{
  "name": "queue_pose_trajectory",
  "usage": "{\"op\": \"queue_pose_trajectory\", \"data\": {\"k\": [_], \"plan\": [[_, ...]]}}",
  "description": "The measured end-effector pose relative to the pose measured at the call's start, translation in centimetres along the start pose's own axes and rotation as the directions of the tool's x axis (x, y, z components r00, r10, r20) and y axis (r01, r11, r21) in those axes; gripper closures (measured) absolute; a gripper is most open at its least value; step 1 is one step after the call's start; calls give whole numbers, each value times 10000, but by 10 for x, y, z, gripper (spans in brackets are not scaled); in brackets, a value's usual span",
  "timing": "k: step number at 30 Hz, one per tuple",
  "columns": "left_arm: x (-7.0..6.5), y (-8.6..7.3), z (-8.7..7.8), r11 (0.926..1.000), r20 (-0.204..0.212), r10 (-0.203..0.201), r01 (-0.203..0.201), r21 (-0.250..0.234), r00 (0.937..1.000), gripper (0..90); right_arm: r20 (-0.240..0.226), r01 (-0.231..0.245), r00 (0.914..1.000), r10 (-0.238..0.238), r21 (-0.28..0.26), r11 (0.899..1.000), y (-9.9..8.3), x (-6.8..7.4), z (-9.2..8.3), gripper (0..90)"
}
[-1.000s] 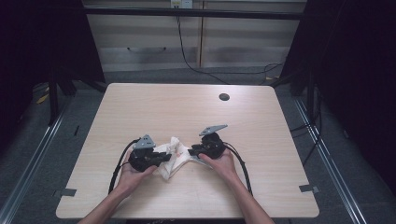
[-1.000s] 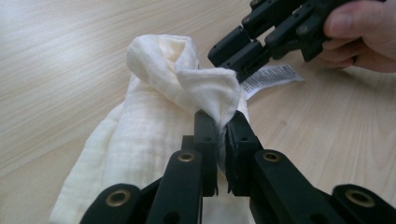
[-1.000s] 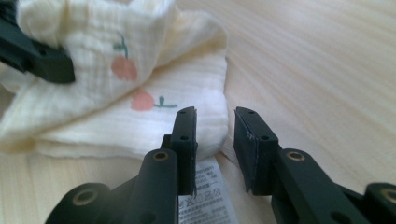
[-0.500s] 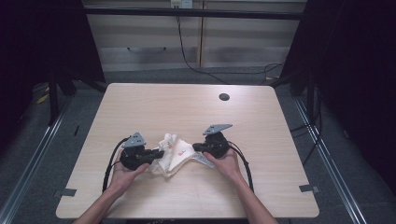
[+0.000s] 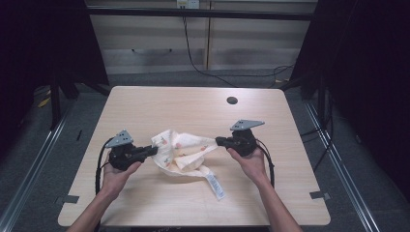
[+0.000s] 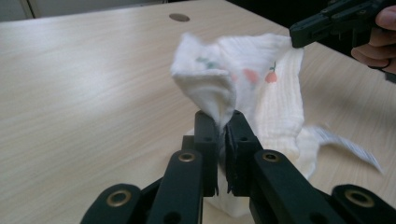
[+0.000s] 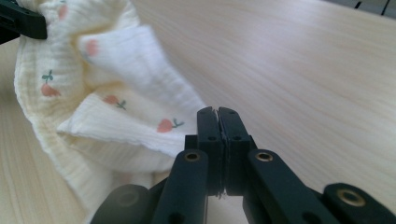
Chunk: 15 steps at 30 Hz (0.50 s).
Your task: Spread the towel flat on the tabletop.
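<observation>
1. Item: cloth [image 5: 183, 153], cream muslin printed with small red fruit, a white care label [image 5: 214, 185] trailing toward the table's near edge. Location: middle of the near half of the table [image 5: 145, 106], partly lifted and strung between the two grippers, its lower folds resting on the wood.

2. Left gripper [image 5: 153, 150]: jaws closed on a bunched fold of the cloth; the left gripper view shows the fabric [image 6: 219, 93] pinched between the two black pads and rising above them.

3. Right gripper [image 5: 219, 141]: jaws have just been closing and now stand pressed together at the cloth's far-right corner. In the right gripper view the cloth [image 7: 121, 121] lies just beside the pads; whether any fabric is caught between them cannot be told from that view (the high view suggests a thin edge is held).

4. Other fixtures: a round dark grommet [image 5: 232, 100] near the table's far right corner, well apart from the work.

5. Risks, as judged:
- If the right grip holds only a thin hem, pulling the hands apart could slip it free, dropping that corner.
- The left gripper holds a thick bunch rather than a corner, so spreading may leave the cloth twisted and folded over.
- Uneven lifting could drag the lower folds and label across the table toward the near edge.
</observation>
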<state>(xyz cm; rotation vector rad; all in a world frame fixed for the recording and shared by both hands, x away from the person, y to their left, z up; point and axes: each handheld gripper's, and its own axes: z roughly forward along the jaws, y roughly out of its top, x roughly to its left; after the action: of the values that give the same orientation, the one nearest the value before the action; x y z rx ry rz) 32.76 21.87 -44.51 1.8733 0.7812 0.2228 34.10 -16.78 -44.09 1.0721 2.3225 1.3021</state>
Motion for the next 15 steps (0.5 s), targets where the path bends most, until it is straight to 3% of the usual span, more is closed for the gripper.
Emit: {"op": "queue_pose_trajectory", "data": {"k": [10,15], "plan": [[11,16,-18,9971,-199,-245,230,-725,9995,867,446,-1,9990,23,-501,9987,11,-14,-34,886],[10,26,-21,9958,-187,-32,15,-916,9998,873,528,221,9984,-184,-704,9973,19,-15,-48,887]]}}
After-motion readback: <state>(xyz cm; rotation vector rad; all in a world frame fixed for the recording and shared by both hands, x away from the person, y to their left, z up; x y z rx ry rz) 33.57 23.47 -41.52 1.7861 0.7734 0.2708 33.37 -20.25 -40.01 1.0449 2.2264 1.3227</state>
